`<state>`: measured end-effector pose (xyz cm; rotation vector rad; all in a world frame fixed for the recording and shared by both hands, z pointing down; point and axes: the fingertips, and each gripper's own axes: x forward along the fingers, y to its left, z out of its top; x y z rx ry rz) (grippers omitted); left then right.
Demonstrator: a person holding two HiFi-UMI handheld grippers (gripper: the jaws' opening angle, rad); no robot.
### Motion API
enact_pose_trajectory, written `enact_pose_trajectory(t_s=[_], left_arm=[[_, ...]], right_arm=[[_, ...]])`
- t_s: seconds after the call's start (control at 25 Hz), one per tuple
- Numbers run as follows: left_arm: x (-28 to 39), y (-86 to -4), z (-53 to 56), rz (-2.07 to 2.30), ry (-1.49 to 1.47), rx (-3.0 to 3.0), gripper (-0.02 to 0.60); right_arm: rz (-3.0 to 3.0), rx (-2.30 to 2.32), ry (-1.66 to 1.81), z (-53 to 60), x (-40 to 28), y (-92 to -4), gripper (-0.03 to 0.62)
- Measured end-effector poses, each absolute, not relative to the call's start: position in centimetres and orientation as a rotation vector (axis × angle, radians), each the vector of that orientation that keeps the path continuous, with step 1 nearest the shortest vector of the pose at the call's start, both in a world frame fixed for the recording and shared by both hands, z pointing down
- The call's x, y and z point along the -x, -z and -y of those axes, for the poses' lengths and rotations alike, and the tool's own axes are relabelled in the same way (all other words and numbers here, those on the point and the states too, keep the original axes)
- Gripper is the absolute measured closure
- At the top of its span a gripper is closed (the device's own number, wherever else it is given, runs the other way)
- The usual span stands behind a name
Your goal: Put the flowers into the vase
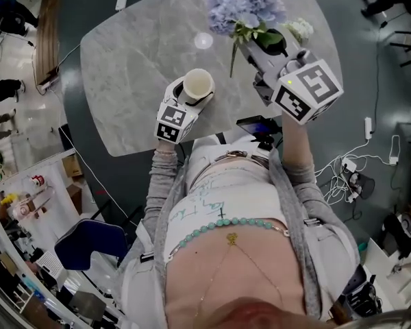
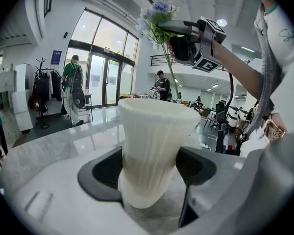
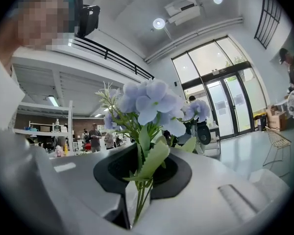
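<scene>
Two grippers, one vase, one bunch of flowers. At left, the left gripper [image 1: 192, 93] clamps the white ribbed vase [image 1: 198, 84], which stands upright on a grey marble table [image 1: 137, 60] in a glass-fronted hall. At right, the raised right gripper [image 1: 257, 53] pinches the stems of the pale blue flowers [image 1: 246, 2], blooms pointing away from the person along the jaws.

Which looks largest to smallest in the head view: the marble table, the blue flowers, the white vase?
1. marble table
2. blue flowers, held up nearer the camera, so their rank is unsure
3. white vase
</scene>
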<state>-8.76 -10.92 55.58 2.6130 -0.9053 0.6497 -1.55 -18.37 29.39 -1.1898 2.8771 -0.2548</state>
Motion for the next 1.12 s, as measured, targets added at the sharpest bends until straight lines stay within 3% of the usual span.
enact_pose_trajectory(t_s=[0.2,1.12], left_arm=[[12.2,-55.8,11.3,0.919,-0.627,-2.603,0.233],[9.1,-55.6,11.1,0.894,-0.603,-2.59,0.232]], right_arm=[[-2.909,1.085,0.249,18.5,7.9,-29.6,0.511],[-3.018,0.897,0.388,17.7,11.3,-33.9,0.511]])
